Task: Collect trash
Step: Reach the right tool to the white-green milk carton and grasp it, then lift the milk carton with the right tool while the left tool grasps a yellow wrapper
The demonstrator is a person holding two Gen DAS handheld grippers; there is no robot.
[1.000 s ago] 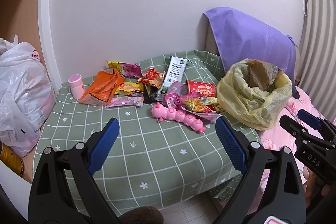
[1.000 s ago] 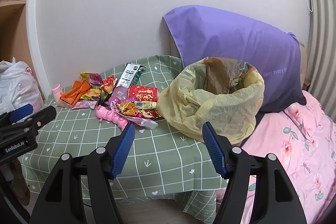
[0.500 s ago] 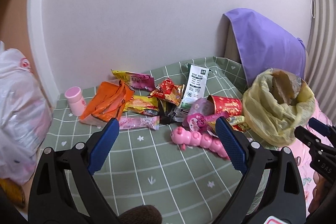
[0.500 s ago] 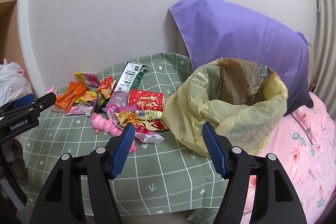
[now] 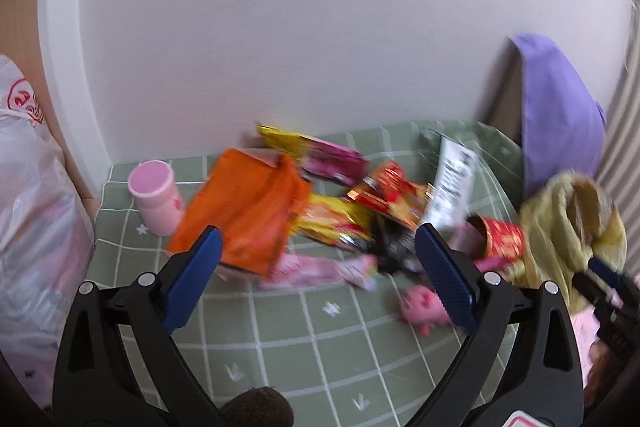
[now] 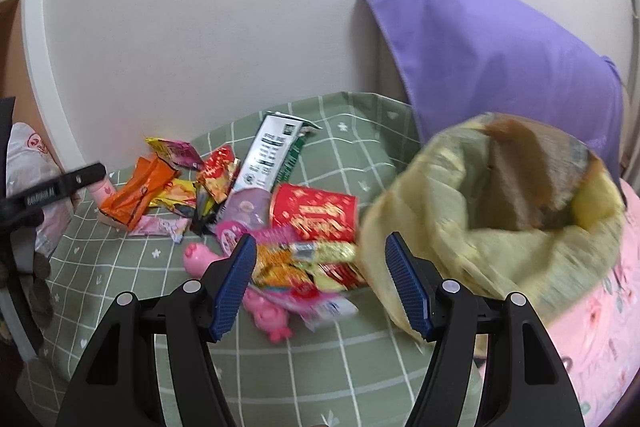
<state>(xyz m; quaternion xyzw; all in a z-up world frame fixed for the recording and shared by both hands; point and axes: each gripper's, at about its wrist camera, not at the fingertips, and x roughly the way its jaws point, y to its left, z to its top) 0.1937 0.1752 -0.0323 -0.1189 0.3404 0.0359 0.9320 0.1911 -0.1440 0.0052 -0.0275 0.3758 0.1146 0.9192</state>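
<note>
Clearly spread wide and empty, both claws: left claw (image 5: 316, 271) hovering above the near edge of the wrapper heap, right claw (image 6: 320, 285) hovering between the heap and the yellow trash bag (image 6: 500, 227). Nothing gripped on either side.

Scattered over the green checked cloth (image 6: 280, 367), toward the far wall: orange wrapper (image 5: 248, 211) at the left of the heap, just right of a pink cup (image 5: 154, 197); pink wrapper strip (image 5: 320, 269) directly ahead of the left claw, lying between its blue pads, long axis running left to right across the opening. Farther right, a red paper cup (image 6: 316, 213) on its side, a white-and-green sachet (image 6: 272, 155) pointing toward the wall, and a pink caterpillar toy (image 6: 264, 311) close under the right claw's left pad.

Probably best taken by the left claw, that pink strip, being nearer it and centred; likely needing a wrist turn, since a strip lying along the line between the pads offers only its ends. Open-mouthed and standing at the right, the bag, next to a purple pillow (image 6: 500, 55); nearer the right claw, hence a cross-over carry for the left.
</note>
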